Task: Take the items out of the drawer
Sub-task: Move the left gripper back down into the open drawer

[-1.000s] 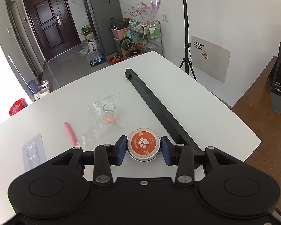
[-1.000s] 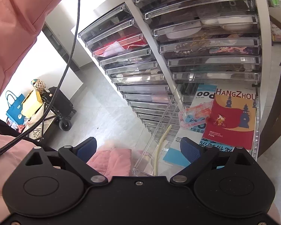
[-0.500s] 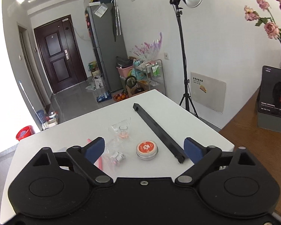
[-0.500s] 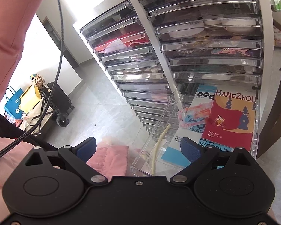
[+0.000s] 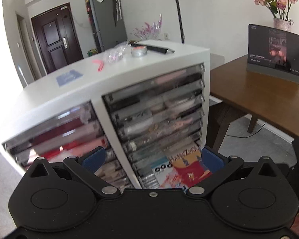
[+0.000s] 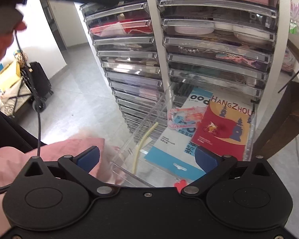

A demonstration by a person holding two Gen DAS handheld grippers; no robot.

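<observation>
Both tongs, left tongs point(image 5: 152, 159) and right tongs point(image 6: 147, 156), are hanging wide apart and empty over the pulled-out drawer point(image 6: 249, 139), where the red booklet point(image 6: 221, 131) is lying flat, probably needing an edge-on pinch.

One drawer cabinet point(image 5: 113, 83) is seen, with two columns of clear drawers. One drawer point(image 6: 189, 139) is pulled out on the right, near the floor. In it are counted one red booklet point(image 6: 222, 131), one blue card point(image 6: 175, 166) and one pale yellow strip point(image 6: 143, 145). On the cabinet top, far, one round tin point(image 5: 139, 51), one pink strip point(image 5: 98, 64) and one black bar point(image 5: 155, 48) are counted.
</observation>
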